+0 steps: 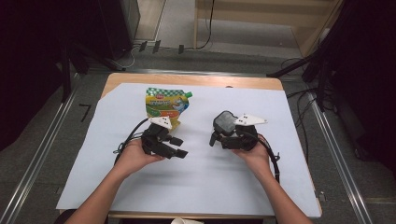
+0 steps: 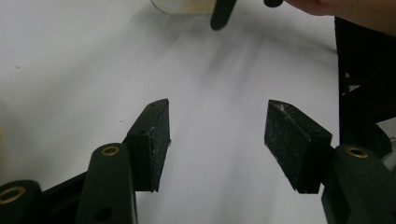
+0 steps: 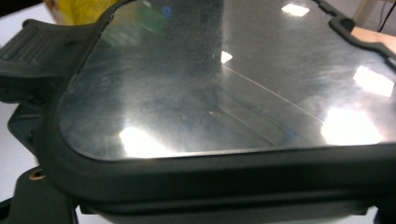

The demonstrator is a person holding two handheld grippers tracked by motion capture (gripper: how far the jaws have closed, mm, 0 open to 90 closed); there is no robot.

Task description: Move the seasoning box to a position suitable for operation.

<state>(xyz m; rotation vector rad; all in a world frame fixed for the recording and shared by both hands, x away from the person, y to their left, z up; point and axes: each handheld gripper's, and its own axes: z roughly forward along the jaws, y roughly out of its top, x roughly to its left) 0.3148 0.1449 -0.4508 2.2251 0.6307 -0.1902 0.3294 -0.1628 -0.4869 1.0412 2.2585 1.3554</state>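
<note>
In the high view my left gripper (image 1: 180,146) rests low over the white sheet (image 1: 201,186), pointing right. Its jaws stand open with bare paper between the pads (image 2: 217,140). My right gripper (image 1: 219,130) faces it from the right. It carries a black-framed lid (image 1: 225,122) with a shiny, scratched panel (image 3: 224,79), tilted up off the sheet. The lid covers the right jaws, which seem shut on its edge. A yellow and green spouted pouch (image 1: 166,106) lies flat behind the left gripper, and its yellow corner (image 3: 79,9) shows past the lid.
The white sheet covers most of a wooden table (image 1: 187,79). A pale cup rim (image 1: 187,220) peeks in at the near edge. Metal rails, cables and dark stands line the floor on both sides. The other hand (image 2: 345,9) and a black jaw (image 2: 222,14) show far off.
</note>
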